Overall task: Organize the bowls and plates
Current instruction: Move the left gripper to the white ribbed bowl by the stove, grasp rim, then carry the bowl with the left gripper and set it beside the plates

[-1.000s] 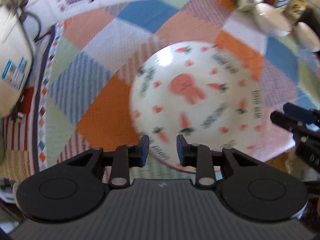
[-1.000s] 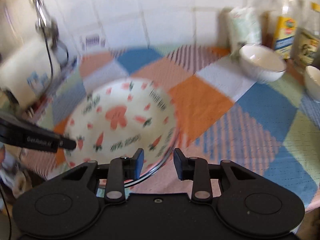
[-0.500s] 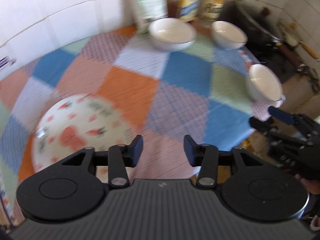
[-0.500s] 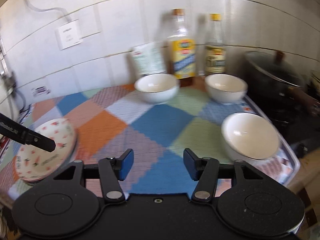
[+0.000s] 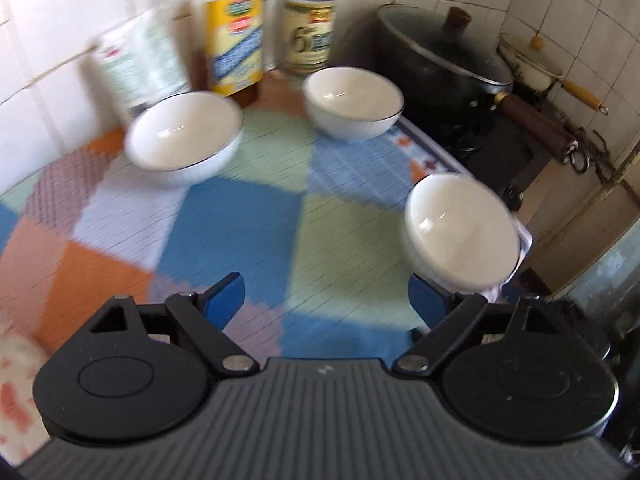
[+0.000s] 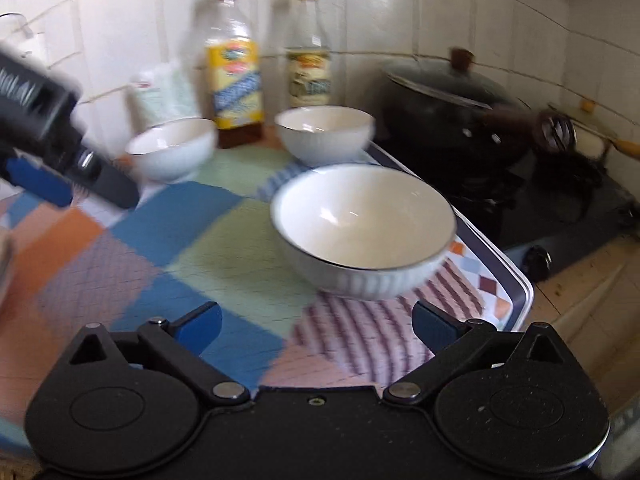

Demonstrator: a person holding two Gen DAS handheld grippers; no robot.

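- The left gripper (image 5: 326,298) is seen with its blue-padded fingers spread wide; its jaws have just been opening, and nothing but the patchwork cloth (image 5: 240,216) is seen between them.
- The right gripper (image 6: 316,326) is likewise spread wide, its jaws having just been opening, with only cloth between the pads.
- In the right wrist view, the nearest white bowl (image 6: 362,232) is found at about 12 o'clock from the right gripper, just beyond the fingertips and not touched by them. It stands upright on the cloth near the cloth's right edge.
- The same bowl (image 5: 460,232) is seen in the left wrist view at roughly 2 o'clock from the left gripper, just above the right-hand finger; whether the finger touches it cannot be told because of blur.
- A second white bowl (image 6: 324,134) is placed farther back at 12 o'clock, and a third white bowl (image 6: 172,152) at about 11 o'clock; all three stand apart from one another.
- A sliver of a patterned plate (image 5: 16,392) with red marks is seen at 9 o'clock at the left edge of the left wrist view.
- Two bottles, one with a yellow label (image 6: 234,68) and one with a pale label (image 6: 310,52), are stood against the tiled wall behind the bowls.
- A dark lidded pot (image 6: 448,108) is seen on the stove at about 2 o'clock.
- The left gripper's body (image 6: 52,148) is seen blurred at 10 o'clock in the right wrist view.
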